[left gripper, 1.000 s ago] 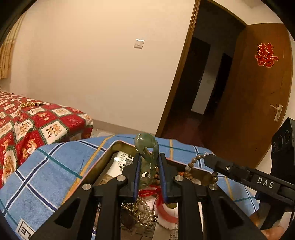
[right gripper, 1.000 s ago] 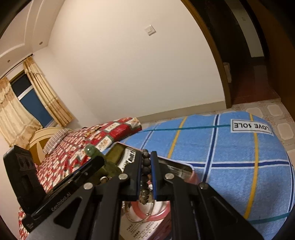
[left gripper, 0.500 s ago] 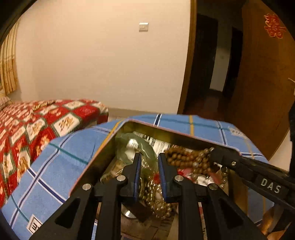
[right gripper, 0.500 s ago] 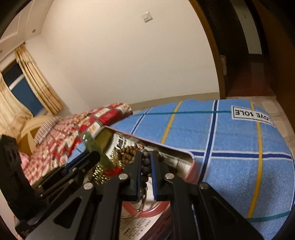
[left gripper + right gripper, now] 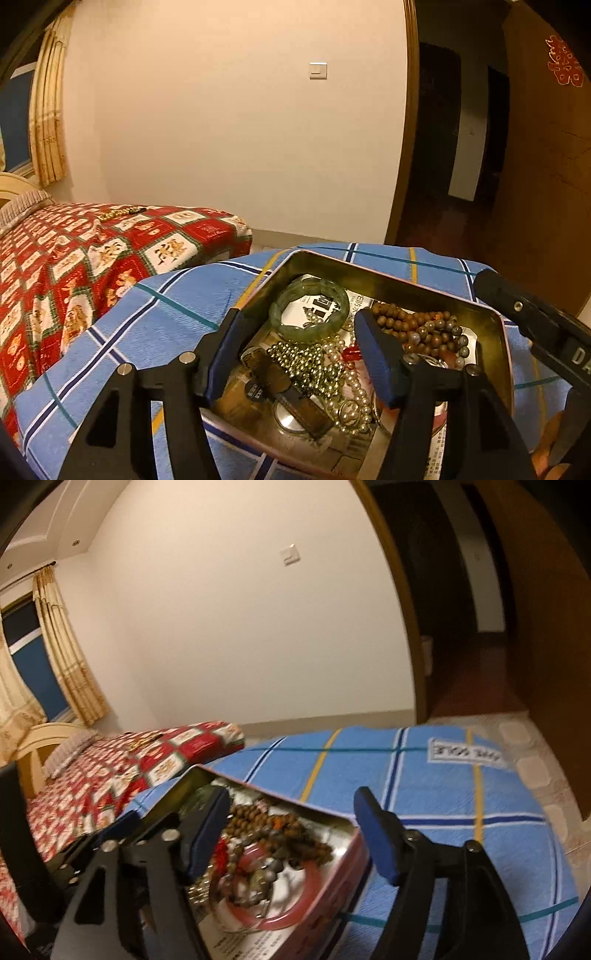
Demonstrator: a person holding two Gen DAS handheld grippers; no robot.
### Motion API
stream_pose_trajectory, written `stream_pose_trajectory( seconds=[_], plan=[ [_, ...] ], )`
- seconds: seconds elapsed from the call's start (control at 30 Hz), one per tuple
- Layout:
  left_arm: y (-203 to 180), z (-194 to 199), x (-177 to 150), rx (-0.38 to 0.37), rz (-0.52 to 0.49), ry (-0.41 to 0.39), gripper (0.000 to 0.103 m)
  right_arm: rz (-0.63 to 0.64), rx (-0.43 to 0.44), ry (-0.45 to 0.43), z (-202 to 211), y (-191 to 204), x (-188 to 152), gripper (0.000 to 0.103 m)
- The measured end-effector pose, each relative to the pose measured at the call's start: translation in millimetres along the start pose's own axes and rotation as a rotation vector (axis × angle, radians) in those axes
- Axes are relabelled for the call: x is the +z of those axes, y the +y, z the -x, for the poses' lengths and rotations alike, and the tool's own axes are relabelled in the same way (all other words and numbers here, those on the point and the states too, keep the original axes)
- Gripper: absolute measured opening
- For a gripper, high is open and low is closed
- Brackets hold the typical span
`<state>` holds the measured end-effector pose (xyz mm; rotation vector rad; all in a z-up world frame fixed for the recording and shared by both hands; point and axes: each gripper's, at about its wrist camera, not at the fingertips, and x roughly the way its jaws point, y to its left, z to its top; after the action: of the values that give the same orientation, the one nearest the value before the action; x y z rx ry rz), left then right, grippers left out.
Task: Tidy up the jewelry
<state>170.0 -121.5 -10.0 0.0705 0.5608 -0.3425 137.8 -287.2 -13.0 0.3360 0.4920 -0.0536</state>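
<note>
A metal tin (image 5: 388, 280) stands on a blue plaid cloth (image 5: 155, 325). In it lie a green jade bangle (image 5: 309, 309), a brown wooden bead string (image 5: 417, 325), gold bead chains (image 5: 310, 365), pearls (image 5: 351, 391) and a watch (image 5: 280, 391). My left gripper (image 5: 303, 354) is open and empty just above the tin. My right gripper (image 5: 291, 834) is open and empty over the tin (image 5: 354, 853), above the brown bead string (image 5: 273, 827) and a pink bangle (image 5: 291, 904).
A bed with a red patterned cover (image 5: 74, 254) lies to the left of the blue cloth. An open wooden door (image 5: 546, 155) and a dark doorway (image 5: 454, 140) are at the right. The right gripper's arm (image 5: 535, 325) crosses the tin's right side.
My left gripper let go of the green bangle, which now lies in the tin. My right gripper opened and dropped the brown bead string into the tin. Both grippers tilted down.
</note>
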Motion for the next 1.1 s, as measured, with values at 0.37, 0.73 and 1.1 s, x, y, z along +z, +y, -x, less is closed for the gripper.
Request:
stream_pose_trajectory(
  seconds=[0.37,0.73,1.1],
  plan=[
    [7,29,-13,0.096,-0.001,-0.079,0.063,0.163,-0.119,-0.098,8,27,-9,0.095],
    [31,54,-27,0.191,0.108,-0.128,0.063,0.229,-0.175,-0.196,33,42,-22,0.098],
    [24,81,-45,0.205,0.071,-0.139,0.064,0.193,-0.181,-0.206,61,42,-39,0.099]
  ],
)
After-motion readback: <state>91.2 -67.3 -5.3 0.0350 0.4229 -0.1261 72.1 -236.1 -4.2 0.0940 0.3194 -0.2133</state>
